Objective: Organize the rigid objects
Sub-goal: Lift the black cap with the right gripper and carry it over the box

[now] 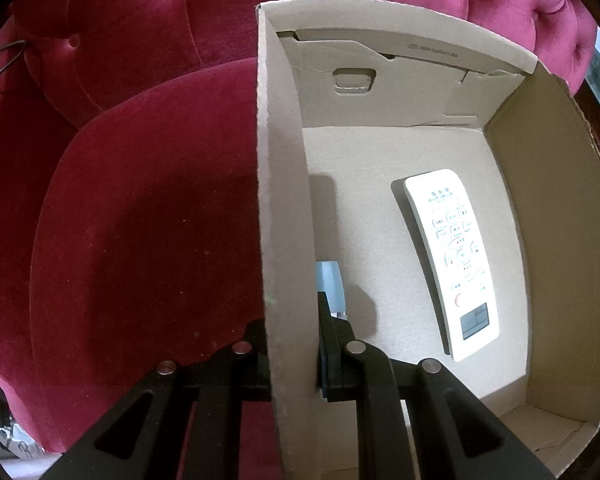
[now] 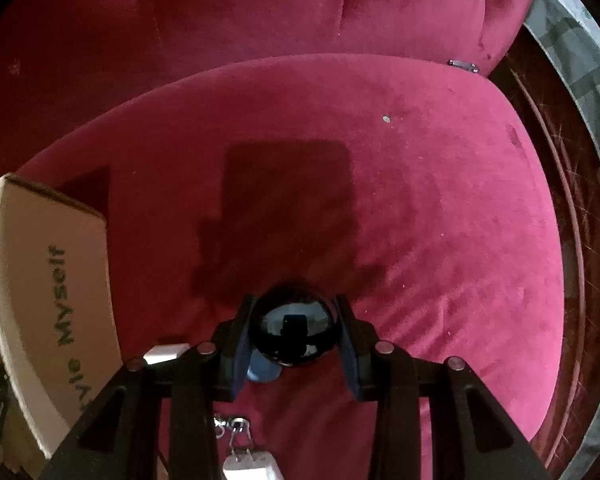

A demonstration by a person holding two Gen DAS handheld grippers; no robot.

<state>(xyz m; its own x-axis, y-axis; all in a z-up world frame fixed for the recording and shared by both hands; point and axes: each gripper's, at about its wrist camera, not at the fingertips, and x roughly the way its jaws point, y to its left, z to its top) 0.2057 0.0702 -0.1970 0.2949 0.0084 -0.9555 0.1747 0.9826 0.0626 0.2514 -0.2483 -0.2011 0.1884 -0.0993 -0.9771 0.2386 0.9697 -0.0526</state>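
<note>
Left wrist view: the left gripper (image 1: 290,344) is clenched on the near left wall of the open brown cardboard box (image 1: 280,184), likely steadying it on the crimson velvet seat cushion (image 1: 140,220). A white rectangular remote control (image 1: 452,260) lies on the box floor towards its right wall.

Right wrist view, which alone shows the pickup: the right gripper (image 2: 294,332) grasps a glossy black ball (image 2: 294,330) over the cushion, right of the box, probably to be boxed next.
</note>
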